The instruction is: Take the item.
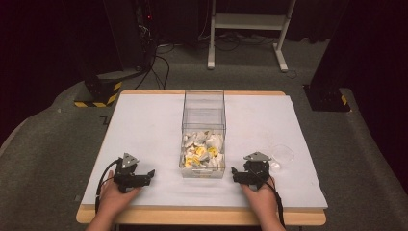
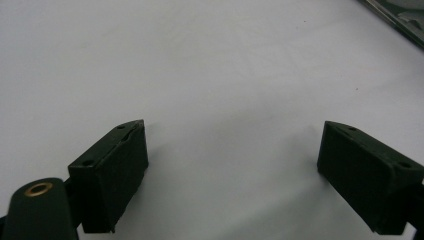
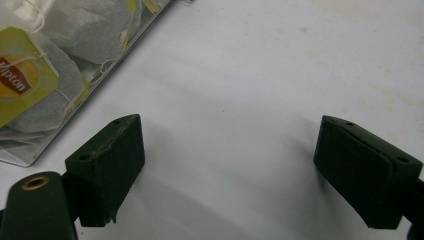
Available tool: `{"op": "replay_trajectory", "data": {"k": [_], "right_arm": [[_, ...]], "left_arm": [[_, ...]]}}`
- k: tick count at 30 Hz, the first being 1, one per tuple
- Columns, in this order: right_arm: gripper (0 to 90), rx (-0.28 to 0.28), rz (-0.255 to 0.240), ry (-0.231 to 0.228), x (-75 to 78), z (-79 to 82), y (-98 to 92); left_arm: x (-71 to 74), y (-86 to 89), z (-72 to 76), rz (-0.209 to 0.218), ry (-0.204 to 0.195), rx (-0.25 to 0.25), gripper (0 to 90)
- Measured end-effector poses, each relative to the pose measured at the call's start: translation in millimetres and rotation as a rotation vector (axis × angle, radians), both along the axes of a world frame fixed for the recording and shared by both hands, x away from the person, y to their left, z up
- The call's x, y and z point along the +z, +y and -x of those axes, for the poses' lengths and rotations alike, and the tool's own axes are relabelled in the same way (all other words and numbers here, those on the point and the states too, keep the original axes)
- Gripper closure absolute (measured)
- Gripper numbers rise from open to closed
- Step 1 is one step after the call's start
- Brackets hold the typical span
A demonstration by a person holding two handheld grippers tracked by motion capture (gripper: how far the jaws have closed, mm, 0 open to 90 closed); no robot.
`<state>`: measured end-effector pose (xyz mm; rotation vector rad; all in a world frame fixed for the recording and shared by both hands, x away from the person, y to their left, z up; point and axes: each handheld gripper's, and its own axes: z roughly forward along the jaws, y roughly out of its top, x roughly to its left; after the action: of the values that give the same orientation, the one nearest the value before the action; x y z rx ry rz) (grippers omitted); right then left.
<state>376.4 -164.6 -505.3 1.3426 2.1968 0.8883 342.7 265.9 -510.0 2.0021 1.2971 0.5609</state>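
Tea bags point(image 1: 202, 153) in their yellow-tagged wrappers lie heaped in the near end of a clear box point(image 1: 204, 111), which stands at the middle of the white surface point(image 1: 144, 125). The box is a long rectangle; its long axis runs from the person's edge of the surface toward the far edge, and its far half holds nothing. Open surface lies on both sides of the box and beyond it, up to the wooden rim. A small clear lid point(image 1: 281, 154) rests to the right of the box, near its front corner.

The left gripper point(image 1: 149, 174) rests on the surface to the left of the box's near end, fingers point(image 2: 112, 175) spread wide with only bare surface between them. The right gripper point(image 1: 235, 172) rests just right of the box's near corner, fingers point(image 3: 107, 167) likewise wide apart and holding nothing; in the right gripper view the box wall and a tagged tea bag point(image 3: 22, 82) lie just beside its left finger, apart from it.
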Motion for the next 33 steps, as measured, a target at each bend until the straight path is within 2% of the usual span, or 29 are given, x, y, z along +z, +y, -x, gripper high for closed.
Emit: {"op": "replay_trajectory", "data": {"k": [29,33], "right_arm": [[11.5,-0.006,0.006,-0.001,0.5,-0.3,0.2],[12.7,-0.028,-0.028,0.004,2.5,-0.8,-3.2]], "left_arm": [[0.1,0.0,-0.1,0.000,0.000,0.000,13.0],[0.1,0.0,0.0,-0.001,0.001,0.000,13.0]]}}
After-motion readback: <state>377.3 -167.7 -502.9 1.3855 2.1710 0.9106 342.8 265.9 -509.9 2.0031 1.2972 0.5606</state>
